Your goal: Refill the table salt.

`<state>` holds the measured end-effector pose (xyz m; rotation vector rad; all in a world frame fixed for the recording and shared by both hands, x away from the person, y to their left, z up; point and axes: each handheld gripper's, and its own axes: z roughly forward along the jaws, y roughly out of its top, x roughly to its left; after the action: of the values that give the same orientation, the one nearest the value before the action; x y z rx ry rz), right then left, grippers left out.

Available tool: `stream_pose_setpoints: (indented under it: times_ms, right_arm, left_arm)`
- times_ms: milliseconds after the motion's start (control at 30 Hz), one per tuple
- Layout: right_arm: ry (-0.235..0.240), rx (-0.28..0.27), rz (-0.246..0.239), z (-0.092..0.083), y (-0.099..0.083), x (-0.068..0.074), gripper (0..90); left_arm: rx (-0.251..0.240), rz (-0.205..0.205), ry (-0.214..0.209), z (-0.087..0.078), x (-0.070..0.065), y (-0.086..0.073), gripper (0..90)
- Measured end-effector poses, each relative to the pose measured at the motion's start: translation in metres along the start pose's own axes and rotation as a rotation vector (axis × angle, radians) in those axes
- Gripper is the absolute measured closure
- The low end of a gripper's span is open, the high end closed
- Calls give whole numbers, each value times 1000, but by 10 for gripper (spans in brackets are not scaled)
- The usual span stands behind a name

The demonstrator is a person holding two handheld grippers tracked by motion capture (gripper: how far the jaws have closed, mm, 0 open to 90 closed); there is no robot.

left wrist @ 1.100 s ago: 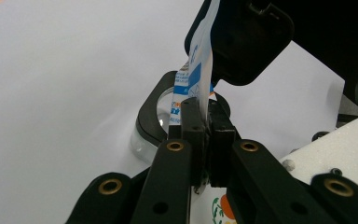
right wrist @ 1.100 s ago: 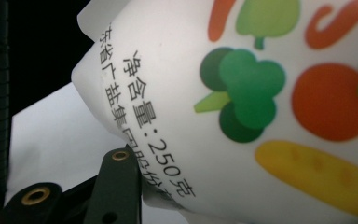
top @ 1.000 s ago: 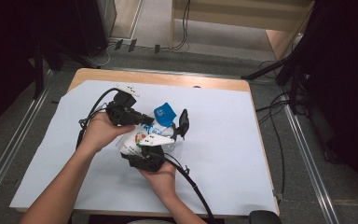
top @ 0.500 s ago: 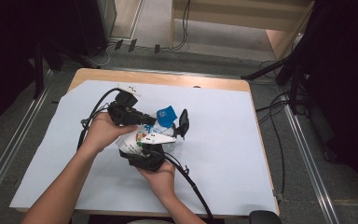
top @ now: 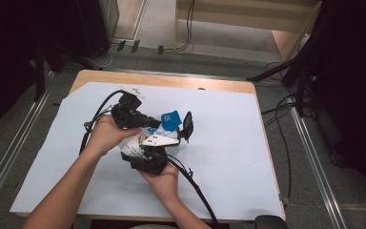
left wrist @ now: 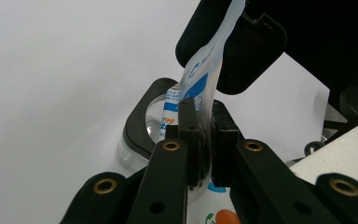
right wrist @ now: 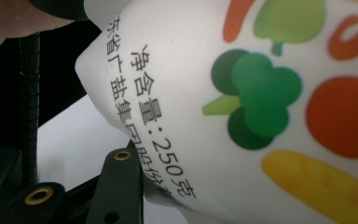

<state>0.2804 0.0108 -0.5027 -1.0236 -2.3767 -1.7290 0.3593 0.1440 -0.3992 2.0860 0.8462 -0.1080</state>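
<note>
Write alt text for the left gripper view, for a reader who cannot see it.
The left gripper is shut on the thin edge of a blue-and-white plastic pouch, which rises between its two black jaws. Behind the pouch is a black jaw of the other gripper, and below it a round clear container with a black rim on the white table cover.

Light falls evenly from above on the white sheet (top: 228, 143), which is bright with only soft, short shadows under the hands, while the room around the table (top: 171, 80) stays very dark. In the left gripper view the near arms of the left gripper (left wrist: 204, 135) are a little soft, and the sheet behind is pale, almost washed out. In the right gripper view the printed bag (right wrist: 261, 107) is very close; its print is readable but soft, most blurred at the edges.
</note>
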Motion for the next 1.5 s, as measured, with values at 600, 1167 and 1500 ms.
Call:
stream_pose_setpoints:
  times_ms: [600,1167,1500]
  right_arm:
    - [2,-30,38,-3,-5,-1,638]
    - [46,-20,36,-3,1,-3,597]
    - [50,-21,57,-3,1,-1,629]
  left_arm:
    - [4,7,5,-7,1,0,815]
    - [1,-8,36,-1,-1,2,883]
    - [-21,-15,15,-5,-1,2,900]
